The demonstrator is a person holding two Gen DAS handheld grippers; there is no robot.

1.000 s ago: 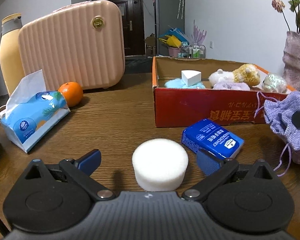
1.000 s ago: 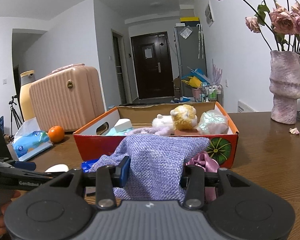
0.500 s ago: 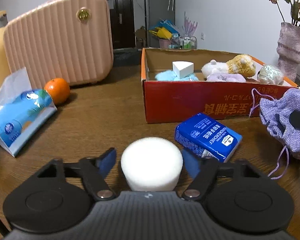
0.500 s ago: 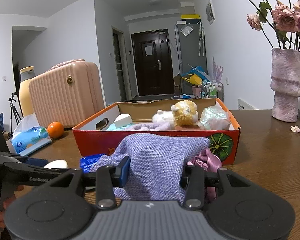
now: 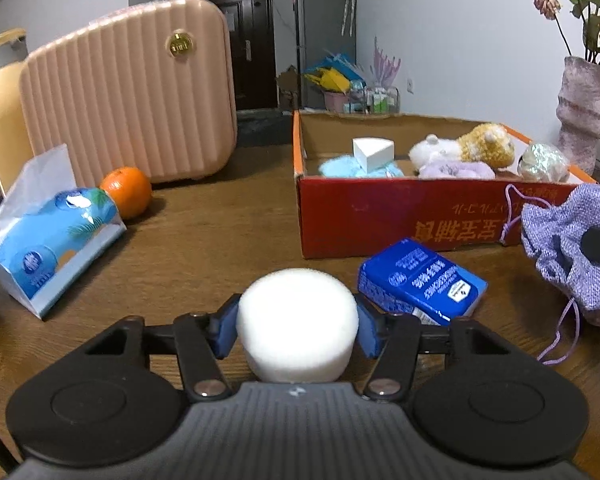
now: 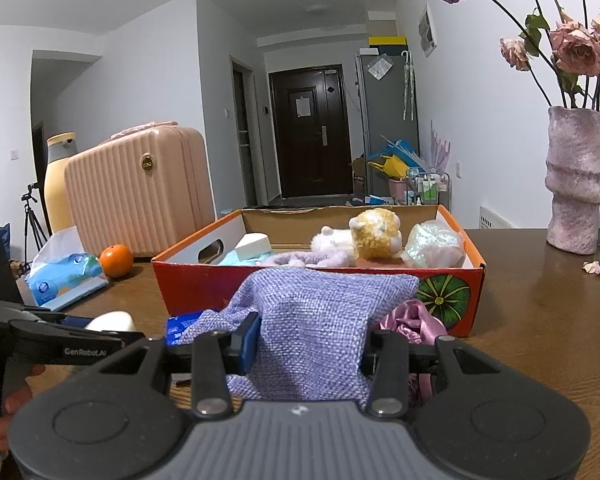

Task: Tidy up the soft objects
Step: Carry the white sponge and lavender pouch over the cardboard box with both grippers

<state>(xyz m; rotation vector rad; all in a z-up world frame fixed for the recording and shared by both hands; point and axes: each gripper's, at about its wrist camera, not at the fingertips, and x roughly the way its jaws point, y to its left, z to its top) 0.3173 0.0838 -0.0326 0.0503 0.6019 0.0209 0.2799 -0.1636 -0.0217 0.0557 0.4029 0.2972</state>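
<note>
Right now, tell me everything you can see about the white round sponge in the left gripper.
The white sponge is a short, thick foam puck with a flat top, rounded edge and matte, fine-pored surface. It stands upright on the brown wooden table, clamped between the left gripper's blue pads, whose jaws have just been closing. A blue tissue pack lies just beyond it.

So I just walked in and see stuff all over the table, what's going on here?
A person is sorting soft things into the red cardboard box with two hand-held grippers. The left gripper has just been closing on the round white sponge on the table; its blue pads now press its sides. The right gripper holds the lilac drawstring pouch in front of the box, which already holds plush toys and a white wedge sponge.
</note>
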